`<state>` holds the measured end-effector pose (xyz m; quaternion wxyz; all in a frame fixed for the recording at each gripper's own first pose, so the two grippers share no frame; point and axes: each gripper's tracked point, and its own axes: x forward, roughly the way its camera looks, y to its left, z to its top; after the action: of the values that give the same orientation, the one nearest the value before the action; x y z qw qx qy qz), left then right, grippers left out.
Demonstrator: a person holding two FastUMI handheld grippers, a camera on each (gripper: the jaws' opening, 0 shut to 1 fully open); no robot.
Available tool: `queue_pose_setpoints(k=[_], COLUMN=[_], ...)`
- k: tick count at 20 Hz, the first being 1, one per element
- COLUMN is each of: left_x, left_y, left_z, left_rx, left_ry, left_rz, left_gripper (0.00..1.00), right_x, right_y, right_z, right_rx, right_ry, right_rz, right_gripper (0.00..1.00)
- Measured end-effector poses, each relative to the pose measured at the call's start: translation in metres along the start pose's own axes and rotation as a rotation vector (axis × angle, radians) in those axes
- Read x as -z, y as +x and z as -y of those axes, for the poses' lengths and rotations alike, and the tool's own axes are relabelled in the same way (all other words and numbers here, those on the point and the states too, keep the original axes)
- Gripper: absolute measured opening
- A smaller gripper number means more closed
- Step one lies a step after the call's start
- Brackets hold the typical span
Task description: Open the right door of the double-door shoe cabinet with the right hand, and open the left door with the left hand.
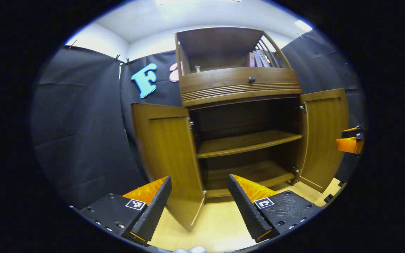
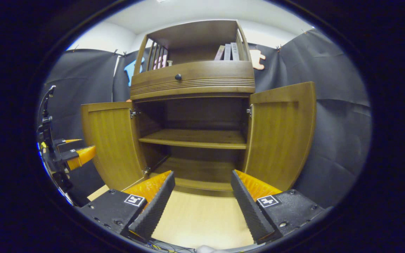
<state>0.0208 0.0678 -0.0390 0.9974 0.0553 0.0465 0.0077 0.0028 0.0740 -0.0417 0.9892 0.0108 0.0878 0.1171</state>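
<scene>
Both cabinet doors, left door (image 1: 165, 154) and right door (image 2: 281, 135), stand open; left gripper (image 1: 199, 202) and right gripper (image 2: 202, 198), spread wide and empty, could bump either door shut if swung carelessly.

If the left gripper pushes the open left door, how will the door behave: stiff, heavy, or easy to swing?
The left door is a flat wooden panel, so it probably stays stiff and does not bend. It hangs on metal hinges at the cabinet, so a push likely swings it instead of sliding or tipping it. Its smooth finish may let the fingers slip.
</scene>
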Motion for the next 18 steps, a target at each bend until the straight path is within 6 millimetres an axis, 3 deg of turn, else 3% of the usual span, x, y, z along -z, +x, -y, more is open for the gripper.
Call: queue_pose_setpoints(k=[4, 8, 18], left_x=[0.004, 0.002, -0.013], left_y=[-0.004, -0.008, -0.018], left_z=[0.057, 0.076, 0.060], left_rx=[0.092, 0.104, 0.077], left_ry=[-0.090, -0.108, -0.109], left_rz=[-0.022, -0.009, 0.024], left_gripper=[0.96, 0.96, 0.96], right_x=[0.004, 0.006, 0.000], right_y=[-0.007, -0.013, -0.024], right_z=[0.017, 0.032, 0.035], right_rx=[0.044, 0.084, 0.108], right_ry=[0.007, 0.017, 0.023], right_rz=[-0.002, -0.002, 0.015], right_gripper=[1.00, 0.97, 1.00])
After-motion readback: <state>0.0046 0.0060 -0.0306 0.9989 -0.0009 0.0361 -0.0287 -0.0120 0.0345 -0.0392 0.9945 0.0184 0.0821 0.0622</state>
